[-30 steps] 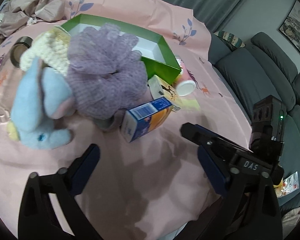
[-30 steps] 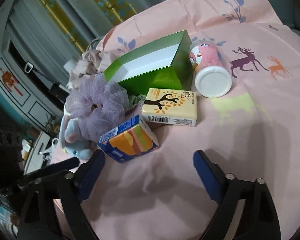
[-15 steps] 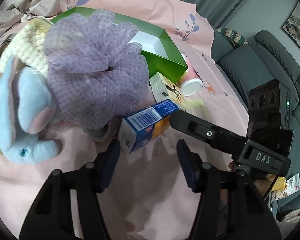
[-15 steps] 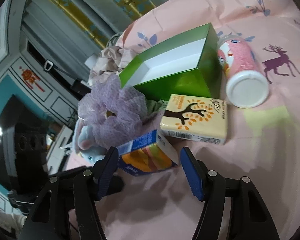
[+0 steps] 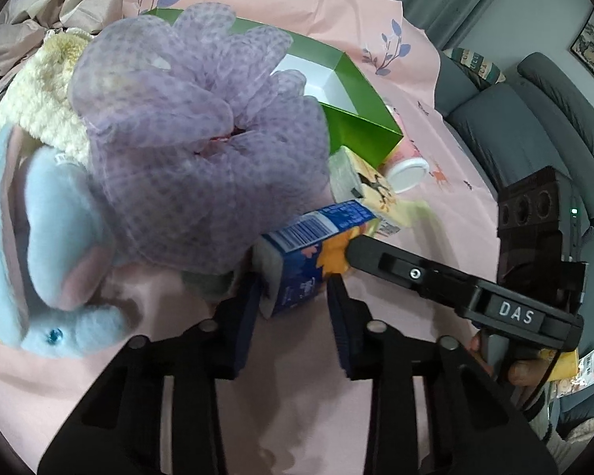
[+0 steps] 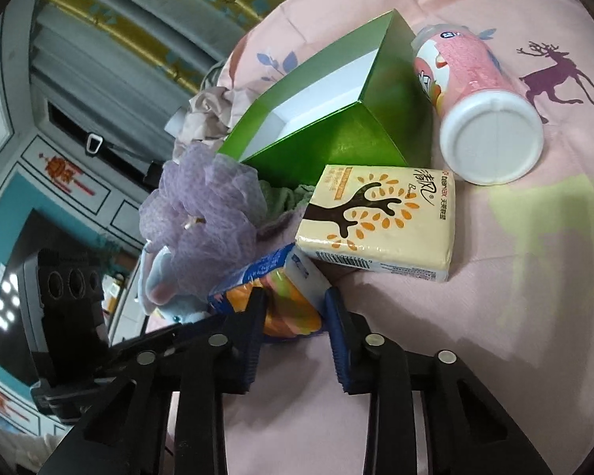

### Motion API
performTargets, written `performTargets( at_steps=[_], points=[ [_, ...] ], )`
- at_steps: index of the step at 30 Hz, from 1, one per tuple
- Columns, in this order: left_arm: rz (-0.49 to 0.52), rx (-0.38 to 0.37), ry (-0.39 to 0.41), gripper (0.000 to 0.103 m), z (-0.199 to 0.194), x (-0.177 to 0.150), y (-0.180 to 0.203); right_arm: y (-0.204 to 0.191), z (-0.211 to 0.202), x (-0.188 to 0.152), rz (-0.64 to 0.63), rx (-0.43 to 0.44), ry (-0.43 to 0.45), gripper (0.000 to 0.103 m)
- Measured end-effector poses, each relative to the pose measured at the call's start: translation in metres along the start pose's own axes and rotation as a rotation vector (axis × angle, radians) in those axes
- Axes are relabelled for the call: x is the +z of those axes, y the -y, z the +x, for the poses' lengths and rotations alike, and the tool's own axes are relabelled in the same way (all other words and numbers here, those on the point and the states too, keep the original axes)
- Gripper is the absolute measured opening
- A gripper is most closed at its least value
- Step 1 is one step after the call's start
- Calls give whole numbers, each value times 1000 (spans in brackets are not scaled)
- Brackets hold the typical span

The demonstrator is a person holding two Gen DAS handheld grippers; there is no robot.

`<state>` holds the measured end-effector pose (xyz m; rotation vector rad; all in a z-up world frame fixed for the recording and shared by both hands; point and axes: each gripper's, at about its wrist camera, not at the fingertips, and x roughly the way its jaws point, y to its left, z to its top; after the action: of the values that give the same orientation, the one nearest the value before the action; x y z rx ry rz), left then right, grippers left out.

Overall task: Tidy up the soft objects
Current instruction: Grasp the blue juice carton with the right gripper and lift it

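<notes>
A blue-and-orange tissue pack (image 5: 309, 253) lies on the pink cloth, also in the right wrist view (image 6: 275, 297). My left gripper (image 5: 295, 289) has its jaws closed against the pack's two sides. My right gripper (image 6: 293, 301) grips the same pack from the other end. A purple mesh pouf (image 5: 194, 150) sits just behind it, beside a light blue plush toy (image 5: 47, 245) and a cream knitted item (image 5: 39, 99). A green open box (image 5: 352, 118) stands farther back.
A yellow tissue pack (image 6: 380, 221) lies next to the green box (image 6: 336, 134). A pink canister (image 6: 479, 107) lies on its side to the right. Crumpled beige cloth (image 5: 39, 4) is at the far left. A grey sofa (image 5: 534, 118) stands beyond the table edge.
Both grippers have moved forward to the blue-and-orange pack and narrowed from wide open until their jaws press on it.
</notes>
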<state>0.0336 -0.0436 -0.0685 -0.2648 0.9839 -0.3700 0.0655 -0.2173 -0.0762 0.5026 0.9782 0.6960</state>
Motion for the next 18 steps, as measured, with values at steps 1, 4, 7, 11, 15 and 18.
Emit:
performTargets(
  at_steps=[1, 4, 7, 11, 15, 18],
  points=[
    [3, 2, 0, 30, -1, -1, 0, -2, -1, -1, -12, -9, -2, 31],
    [23, 18, 14, 30, -7, -4, 4, -13, -1, -3, -47, -43, -11, 30],
    [46, 14, 47, 31, -21, -6, 10, -22, -6, -9, -67, -65, -4, 30],
    [106, 17, 104, 31, -40, -3, 25, -32, -17, -17, -72, -72, 19, 30],
    [139, 30, 129, 31, -47, 1, 33, -44, -30, -14, -90, -81, 75, 30],
    [149, 28, 141, 31, -52, 5, 36, -53, -39, -10, -112, -90, 112, 30]
  ],
)
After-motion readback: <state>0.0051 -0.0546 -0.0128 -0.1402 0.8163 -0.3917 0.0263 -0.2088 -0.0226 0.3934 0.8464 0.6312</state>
